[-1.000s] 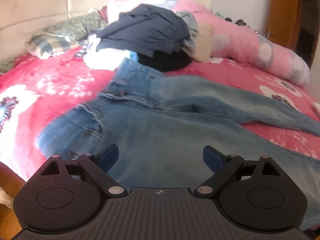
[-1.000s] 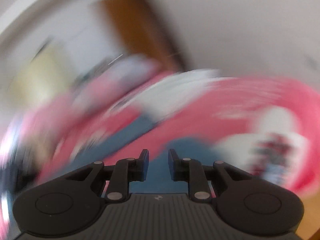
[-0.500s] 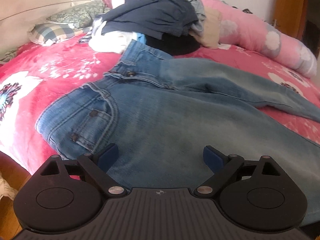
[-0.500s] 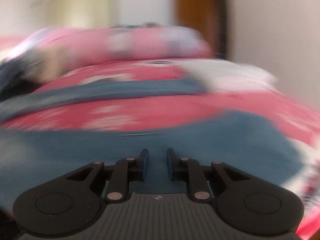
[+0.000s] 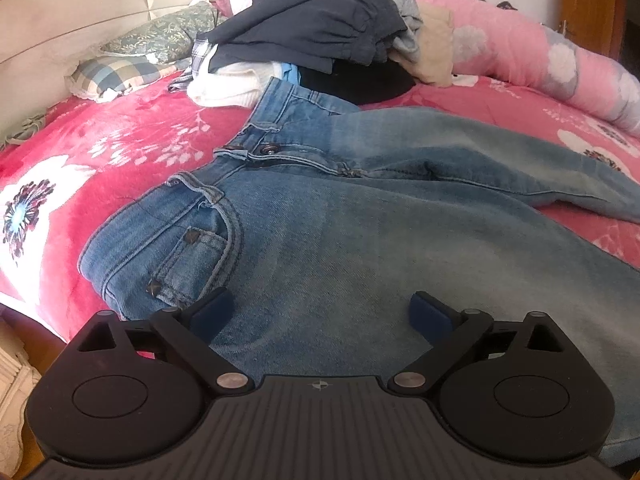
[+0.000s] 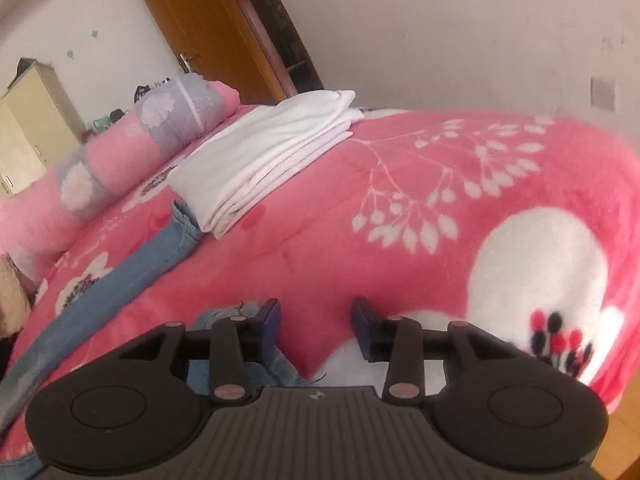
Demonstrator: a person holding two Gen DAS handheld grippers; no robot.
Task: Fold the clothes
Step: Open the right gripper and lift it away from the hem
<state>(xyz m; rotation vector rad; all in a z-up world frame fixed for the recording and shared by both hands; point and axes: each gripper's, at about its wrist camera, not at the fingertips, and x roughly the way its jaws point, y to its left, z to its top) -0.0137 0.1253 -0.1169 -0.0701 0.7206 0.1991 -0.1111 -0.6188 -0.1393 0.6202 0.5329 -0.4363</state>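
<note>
A pair of blue jeans [image 5: 340,216] lies spread flat on the pink flowered bed, waistband to the left, legs running right. My left gripper [image 5: 320,314] is open and empty, low over the near thigh by the front pocket. In the right wrist view one jeans leg [image 6: 120,276] runs to its hem beside a folded white garment [image 6: 264,156]. The other hem [image 6: 240,314] lies just under my right gripper [image 6: 316,322], which is open and empty over the blanket.
A heap of unfolded clothes [image 5: 316,36] sits at the head of the bed by two pillows [image 5: 132,56]. A long pink bolster [image 5: 540,56] lies along the far side. The bed edge [image 6: 624,408] drops to a wooden floor. A door [image 6: 208,28] stands behind.
My right gripper has swung over the foot of the bed, steadied and opened from nearly shut. My left gripper has moved closer to the jeans' waist, still open.
</note>
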